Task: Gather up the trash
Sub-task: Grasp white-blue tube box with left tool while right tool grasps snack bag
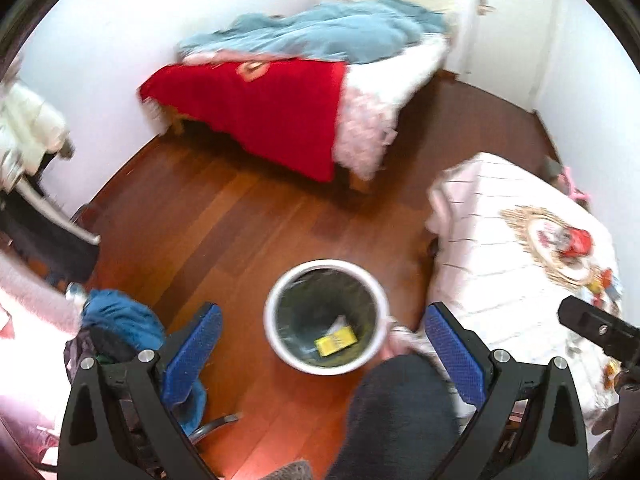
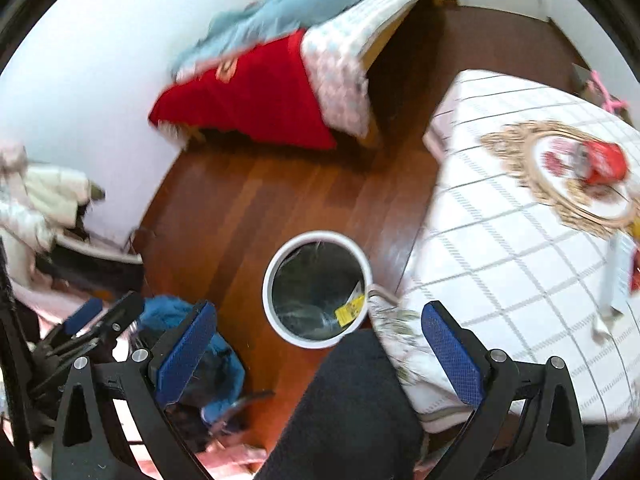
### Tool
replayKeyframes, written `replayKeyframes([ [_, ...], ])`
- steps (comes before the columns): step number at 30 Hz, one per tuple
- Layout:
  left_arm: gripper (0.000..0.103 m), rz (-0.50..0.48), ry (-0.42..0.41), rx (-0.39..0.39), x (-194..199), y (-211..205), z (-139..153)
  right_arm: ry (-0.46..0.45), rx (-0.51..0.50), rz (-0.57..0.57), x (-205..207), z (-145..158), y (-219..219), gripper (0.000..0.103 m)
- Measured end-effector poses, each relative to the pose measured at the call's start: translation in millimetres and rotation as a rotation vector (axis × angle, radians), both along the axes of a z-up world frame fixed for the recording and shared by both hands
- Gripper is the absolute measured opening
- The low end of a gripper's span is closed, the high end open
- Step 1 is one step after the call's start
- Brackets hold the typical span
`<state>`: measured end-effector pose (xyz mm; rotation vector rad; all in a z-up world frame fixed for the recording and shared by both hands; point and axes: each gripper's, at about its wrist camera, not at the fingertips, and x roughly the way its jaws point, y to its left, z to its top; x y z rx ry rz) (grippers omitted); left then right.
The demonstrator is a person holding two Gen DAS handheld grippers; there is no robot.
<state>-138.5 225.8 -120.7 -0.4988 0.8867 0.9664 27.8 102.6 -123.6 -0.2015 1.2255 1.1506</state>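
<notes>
The left gripper (image 1: pixel 322 344) and the right gripper (image 2: pixel 320 346) are both spread wide, holding nothing, above the floor (image 1: pixel 224 216). The white bin (image 1: pixel 326 316) stands on the floor beside the table (image 2: pixel 500 264). A yellow packet (image 1: pixel 335 340) lies inside the bin. A red can (image 2: pixel 604 162) lies on the table.

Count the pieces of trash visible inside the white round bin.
1 clear piece: a yellow flat packet lying at the bottom of the white round bin, toward the table side. Something pale shows beside it; the dark liner may hide more.
</notes>
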Motion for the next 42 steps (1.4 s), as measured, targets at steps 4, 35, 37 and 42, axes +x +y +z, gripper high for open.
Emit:
replayKeyframes([
  [4, 0.103, -0.113, -0.011, -0.022, 63, -29, -2, 0.008, 0.012, -0.131, 43, 10, -65, 0.103],
  [35, 0.034, -0.686, 0.286, -0.279, 431, -212, -178, 0.212, -0.296, -0.949, 313, -184, -356, 0.102],
  [37, 0.033, -0.688, 0.275, -0.262, 427, -213, -176, 0.186, -0.313, -0.937, 311, -185, -353, 0.096],
  [42, 0.032, -0.703, 0.243, -0.224, 400, -212, -165, 0.128, -0.318, -0.898, 300, -182, -349, 0.046],
])
